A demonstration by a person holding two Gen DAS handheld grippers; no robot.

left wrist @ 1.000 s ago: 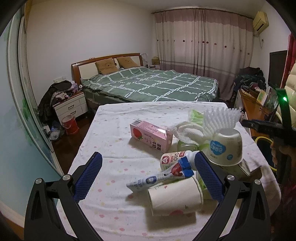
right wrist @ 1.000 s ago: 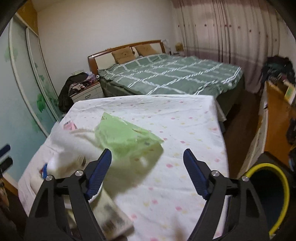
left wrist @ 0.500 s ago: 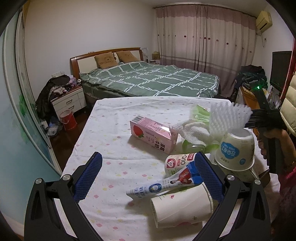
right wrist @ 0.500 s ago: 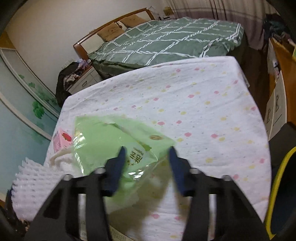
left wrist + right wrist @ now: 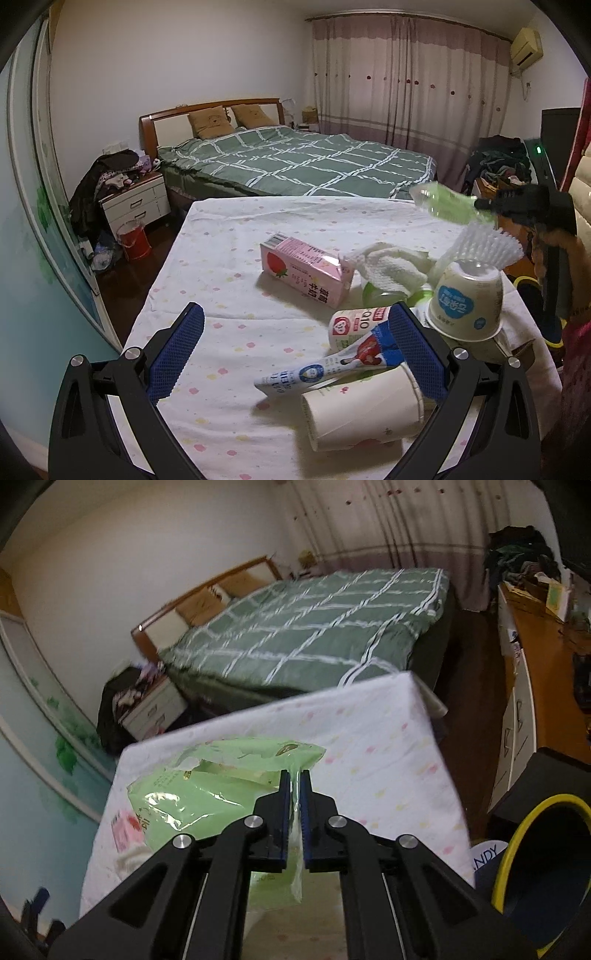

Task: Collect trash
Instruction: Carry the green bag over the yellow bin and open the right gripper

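Above the far right corner of the table, a green plastic wrapper is held clear of the cloth, pinched flat between the blue pads of the right gripper, whose jaws are clenched on its edge. To the right of the table, a yellow-rimmed bin is seen on the floor. On the table's near right part, the remaining trash is gathered: a pink milk carton, a white cloth, an upturned yogurt cup, a small bottle, a flattened tube and a tipped paper cup. The left gripper is held wide open over this heap, nothing grasped; its right pad seems just beside the tube, though contact cannot be judged.
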